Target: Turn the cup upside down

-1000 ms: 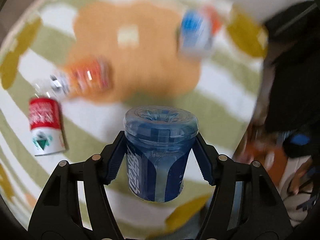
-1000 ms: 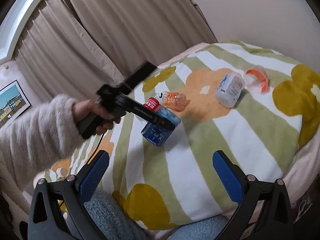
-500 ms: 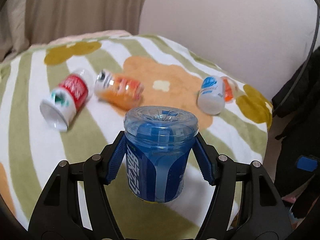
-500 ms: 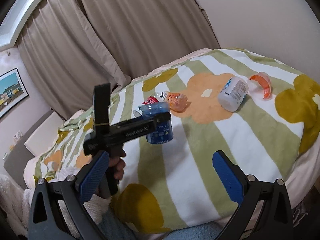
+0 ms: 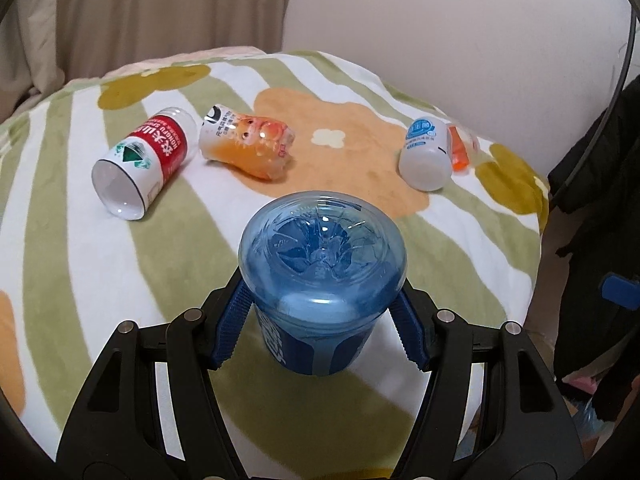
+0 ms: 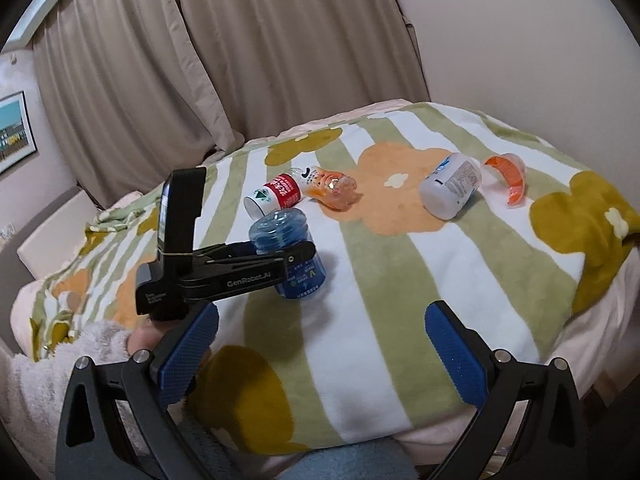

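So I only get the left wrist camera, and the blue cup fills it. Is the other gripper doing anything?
Observer: No. The right gripper is open and holds nothing. It hangs over the near edge of the blanket.
Operator: Who holds the one with the blue cup?
Observer: A hand in a fluffy white sleeve grips the handle of the left gripper from below.
Operator: And the orange thing behind the white bottle?
Observer: It is a clear orange cup, lying on its side, apart from the bottle.
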The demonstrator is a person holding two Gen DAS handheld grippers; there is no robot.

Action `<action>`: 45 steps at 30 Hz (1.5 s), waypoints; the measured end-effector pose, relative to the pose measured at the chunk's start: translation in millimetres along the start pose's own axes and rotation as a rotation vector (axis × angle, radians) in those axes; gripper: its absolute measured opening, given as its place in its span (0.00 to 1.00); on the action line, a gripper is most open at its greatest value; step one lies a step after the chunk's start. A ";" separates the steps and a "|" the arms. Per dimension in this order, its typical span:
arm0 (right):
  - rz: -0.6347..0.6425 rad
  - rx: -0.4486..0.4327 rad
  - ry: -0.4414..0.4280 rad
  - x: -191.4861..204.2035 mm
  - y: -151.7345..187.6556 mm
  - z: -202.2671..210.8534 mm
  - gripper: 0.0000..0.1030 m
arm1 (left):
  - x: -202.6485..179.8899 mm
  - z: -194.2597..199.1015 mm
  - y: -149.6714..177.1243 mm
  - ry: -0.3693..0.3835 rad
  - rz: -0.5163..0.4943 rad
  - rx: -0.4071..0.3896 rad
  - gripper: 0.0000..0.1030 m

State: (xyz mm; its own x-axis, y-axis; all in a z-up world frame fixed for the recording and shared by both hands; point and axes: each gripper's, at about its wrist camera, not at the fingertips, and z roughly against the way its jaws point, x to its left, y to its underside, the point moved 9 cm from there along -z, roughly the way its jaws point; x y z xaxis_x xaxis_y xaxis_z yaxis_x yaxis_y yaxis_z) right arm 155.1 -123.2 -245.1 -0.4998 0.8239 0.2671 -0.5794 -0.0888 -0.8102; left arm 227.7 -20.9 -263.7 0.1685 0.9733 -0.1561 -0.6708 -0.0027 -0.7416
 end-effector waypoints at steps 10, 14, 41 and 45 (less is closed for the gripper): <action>-0.010 -0.010 -0.014 4.1 -2.4 5.5 1.00 | -6.2 -2.3 3.3 -0.032 -0.043 0.026 0.99; -0.011 -0.015 -0.006 3.4 -2.4 8.9 1.00 | -7.1 2.3 3.7 -0.031 -0.042 0.021 1.00; 0.144 -0.369 0.465 44.5 -118.6 154.1 1.00 | -8.0 306.1 -89.1 -0.134 -0.042 -0.455 1.00; 0.145 -0.383 0.529 44.6 -110.2 160.7 1.00 | -5.3 320.2 -79.7 -0.166 -0.052 -0.498 1.00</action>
State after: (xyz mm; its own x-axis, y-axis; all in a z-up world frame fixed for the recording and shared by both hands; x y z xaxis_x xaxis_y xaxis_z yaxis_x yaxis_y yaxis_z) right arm 93.3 -166.6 -60.1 -0.1159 0.9907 -0.0709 -0.2118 -0.0944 -0.9727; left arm 49.0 47.7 5.3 0.0487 0.9982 -0.0352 -0.2336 -0.0229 -0.9721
